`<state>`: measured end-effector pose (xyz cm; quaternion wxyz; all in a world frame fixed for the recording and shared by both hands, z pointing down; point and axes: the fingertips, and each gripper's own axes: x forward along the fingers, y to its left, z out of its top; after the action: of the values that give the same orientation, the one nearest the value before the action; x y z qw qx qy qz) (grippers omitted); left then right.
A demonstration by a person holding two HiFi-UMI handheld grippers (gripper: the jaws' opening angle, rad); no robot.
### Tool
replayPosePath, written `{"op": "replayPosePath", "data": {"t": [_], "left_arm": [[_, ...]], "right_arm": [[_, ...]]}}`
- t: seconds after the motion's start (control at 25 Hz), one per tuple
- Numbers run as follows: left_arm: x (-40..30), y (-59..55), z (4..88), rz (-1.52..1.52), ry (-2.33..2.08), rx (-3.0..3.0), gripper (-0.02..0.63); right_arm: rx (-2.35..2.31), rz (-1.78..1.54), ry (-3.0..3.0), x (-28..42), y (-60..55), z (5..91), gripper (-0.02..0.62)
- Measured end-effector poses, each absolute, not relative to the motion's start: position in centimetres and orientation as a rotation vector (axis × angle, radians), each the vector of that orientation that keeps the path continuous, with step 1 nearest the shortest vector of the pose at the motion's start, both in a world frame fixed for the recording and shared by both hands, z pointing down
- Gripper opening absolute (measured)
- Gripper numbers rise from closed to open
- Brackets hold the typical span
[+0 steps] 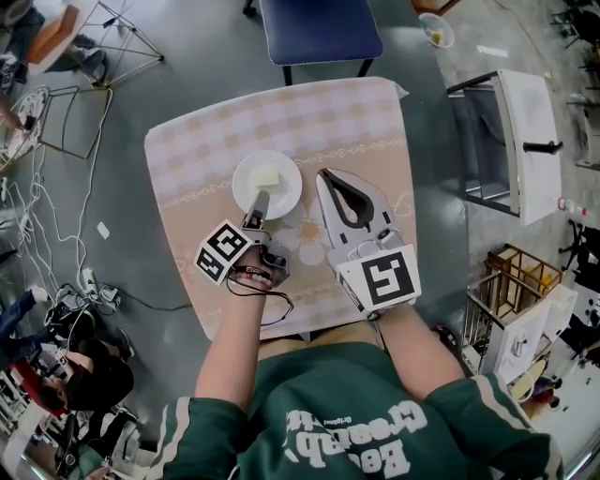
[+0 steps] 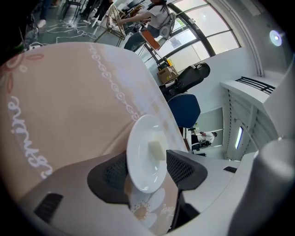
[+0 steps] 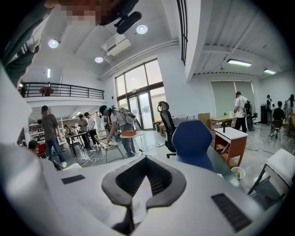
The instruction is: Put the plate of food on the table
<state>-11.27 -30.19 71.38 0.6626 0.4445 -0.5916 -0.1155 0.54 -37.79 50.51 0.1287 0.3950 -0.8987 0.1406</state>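
A white plate (image 1: pixel 267 183) with a pale yellow block of food (image 1: pixel 269 175) sits on the checked tablecloth of the table (image 1: pixel 356 122). My left gripper (image 1: pixel 260 201) reaches its near rim. In the left gripper view the plate (image 2: pixel 146 154), with the food (image 2: pixel 156 148) on it, stands between the spread pads of that gripper (image 2: pixel 146 171); the jaws are open and not pressing the rim. To the plate's right my right gripper (image 1: pixel 325 178) hovers over the table, shut with nothing in it. Its tips (image 3: pixel 138 203) meet in the right gripper view.
A blue chair (image 1: pixel 319 28) stands at the table's far side, also in the right gripper view (image 3: pixel 196 140). A white cabinet (image 1: pixel 525 141) is to the right. Cables (image 1: pixel 56 234) lie on the floor at the left. Several people stand in the room behind.
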Motion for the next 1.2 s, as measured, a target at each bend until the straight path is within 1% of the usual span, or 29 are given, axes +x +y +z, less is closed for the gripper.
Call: {"op": "replayPosePath", "data": {"t": [0.44, 0.64, 0.68, 0.72, 0.76, 0.84, 0.88, 1.04, 1.2], "left_arm": [[-12.3, -26.7, 69.2, -0.314, -1.318, 0.998, 0.250], [-12.2, -26.2, 66.9, -0.363, -1.264, 1.069, 0.247], [-12.0, -26.1, 66.3, -0.373, -1.248, 1.089, 0.238], [-11.9, -26.1, 65.7, -0.380, -1.236, 1.112, 0.216], [-11.8, -26.1, 65.1, -0.383, -1.229, 1.136, 0.172], [-11.9, -26.0, 63.9, -0.381, -1.218, 1.182, 0.108], [-11.9, -25.9, 63.2, -0.382, -1.209, 1.203, 0.088], [-12.1, -25.4, 60.9, -0.409, -1.169, 1.267, 0.030], [-12.7, -24.8, 58.6, -0.434, -1.142, 1.333, 0.011]], "right_arm": [[1.128, 0.383, -2.643, -1.6, -36.4, 48.9, 0.014], [1.132, 0.356, -2.657, -2.5, -35.1, 47.4, 0.014], [1.139, 0.351, -2.657, -2.5, -34.9, 47.2, 0.014], [1.148, 0.346, -2.655, -2.6, -34.6, 46.9, 0.014], [1.160, 0.340, -2.652, -2.6, -34.5, 46.6, 0.014], [1.186, 0.330, -2.643, -2.8, -34.2, 45.8, 0.014], [1.197, 0.323, -2.640, -2.8, -34.0, 45.4, 0.014], [1.230, 0.286, -2.650, -3.2, -32.6, 43.9, 0.014], [1.282, 0.259, -2.642, -3.5, -31.1, 42.4, 0.014]]}}
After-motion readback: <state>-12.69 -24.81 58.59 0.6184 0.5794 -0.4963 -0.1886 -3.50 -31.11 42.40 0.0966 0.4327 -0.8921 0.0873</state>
